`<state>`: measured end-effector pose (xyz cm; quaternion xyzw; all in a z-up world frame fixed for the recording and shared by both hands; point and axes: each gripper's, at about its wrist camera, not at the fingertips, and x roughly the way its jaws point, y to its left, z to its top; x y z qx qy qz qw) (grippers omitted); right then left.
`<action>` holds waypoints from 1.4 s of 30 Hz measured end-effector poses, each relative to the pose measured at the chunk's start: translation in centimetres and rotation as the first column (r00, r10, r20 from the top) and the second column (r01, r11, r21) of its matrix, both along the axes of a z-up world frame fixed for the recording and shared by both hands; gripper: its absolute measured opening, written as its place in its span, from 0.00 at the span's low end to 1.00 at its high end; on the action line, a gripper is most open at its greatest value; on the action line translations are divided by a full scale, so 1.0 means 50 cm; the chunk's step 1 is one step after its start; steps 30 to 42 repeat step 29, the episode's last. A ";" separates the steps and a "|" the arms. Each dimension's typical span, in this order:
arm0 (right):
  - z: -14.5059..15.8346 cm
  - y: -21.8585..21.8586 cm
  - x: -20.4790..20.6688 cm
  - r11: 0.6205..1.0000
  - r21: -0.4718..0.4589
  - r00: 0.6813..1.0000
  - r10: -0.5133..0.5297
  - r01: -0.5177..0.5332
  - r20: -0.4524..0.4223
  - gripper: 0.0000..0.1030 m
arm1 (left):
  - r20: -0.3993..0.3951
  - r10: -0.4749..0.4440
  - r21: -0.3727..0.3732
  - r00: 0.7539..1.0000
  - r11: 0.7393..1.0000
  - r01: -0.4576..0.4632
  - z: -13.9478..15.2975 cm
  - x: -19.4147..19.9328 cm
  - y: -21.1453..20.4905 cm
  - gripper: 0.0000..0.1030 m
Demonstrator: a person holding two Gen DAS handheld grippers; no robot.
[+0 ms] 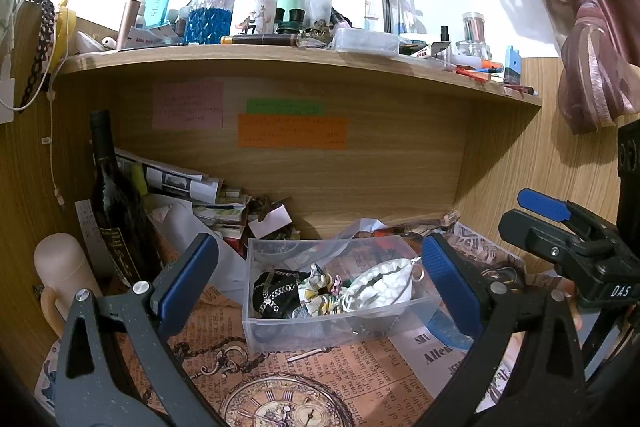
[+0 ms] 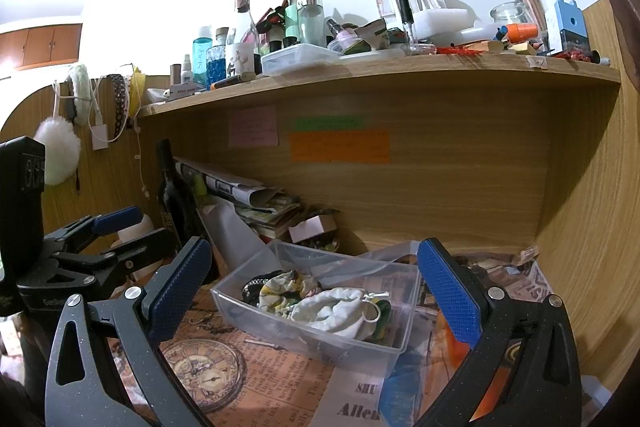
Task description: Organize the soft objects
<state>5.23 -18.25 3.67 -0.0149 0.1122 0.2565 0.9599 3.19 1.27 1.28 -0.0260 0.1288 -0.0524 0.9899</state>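
In bin (image 1: 256, 331): scrunchies (image 1: 320, 291), claws wide.

Both wrist cameras look forward along their fingers, close above the desk, toward the clear plastic bin (image 1: 320, 307) (image 2: 320, 307) under the wooden shelf (image 1: 280, 61) (image 2: 400, 75), the left view from the bin's left, the right view from its right.

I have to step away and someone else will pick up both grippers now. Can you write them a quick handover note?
Left gripper: open, empty, aimed at the clear plastic bin.
Right gripper: open, empty, facing the same bin from its right.
In the bin: a white drawstring pouch, a floral fabric piece and a black item with a chain.
Done: those soft items sit in the bin.
Left: a white fluffy puff hangs on the left panel; whether it belongs in the bin I cannot tell.
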 end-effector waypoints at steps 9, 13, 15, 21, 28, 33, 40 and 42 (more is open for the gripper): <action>-0.003 0.001 0.002 1.000 0.000 1.000 0.002 -0.002 -0.004 1.00 | -0.010 -0.011 0.001 1.000 1.000 0.011 -0.003 0.005 0.001 1.00; -0.008 0.001 0.004 1.000 -0.004 1.000 0.002 -0.003 -0.007 1.00 | -0.013 -0.015 -0.005 1.000 1.000 0.015 -0.005 0.009 0.005 1.00; -0.008 0.001 0.004 1.000 -0.003 1.000 0.003 -0.003 -0.008 1.00 | -0.013 -0.017 -0.009 1.000 1.000 0.017 -0.005 0.008 0.006 1.00; -0.011 -0.001 0.006 1.000 -0.002 1.000 0.001 -0.001 -0.012 1.00 | -0.010 -0.024 -0.004 1.000 1.000 0.024 -0.003 0.008 0.005 1.00; -0.015 -0.003 0.010 1.000 -0.006 1.000 0.004 -0.004 -0.020 1.00 | -0.005 -0.040 -0.001 0.999 0.999 0.040 0.000 0.006 0.003 1.00; -0.016 -0.004 0.011 1.000 -0.006 1.000 0.004 -0.004 -0.023 1.00 | -0.008 -0.041 -0.004 0.999 0.999 0.041 -0.001 0.007 0.004 1.00; -0.016 -0.004 0.011 1.000 -0.006 1.000 0.004 -0.004 -0.023 1.00 | -0.008 -0.041 -0.004 0.999 0.999 0.041 -0.001 0.007 0.004 1.00; -0.016 -0.004 0.011 1.000 -0.006 1.000 0.004 -0.004 -0.023 1.00 | -0.008 -0.041 -0.004 0.999 0.999 0.041 -0.001 0.007 0.004 1.00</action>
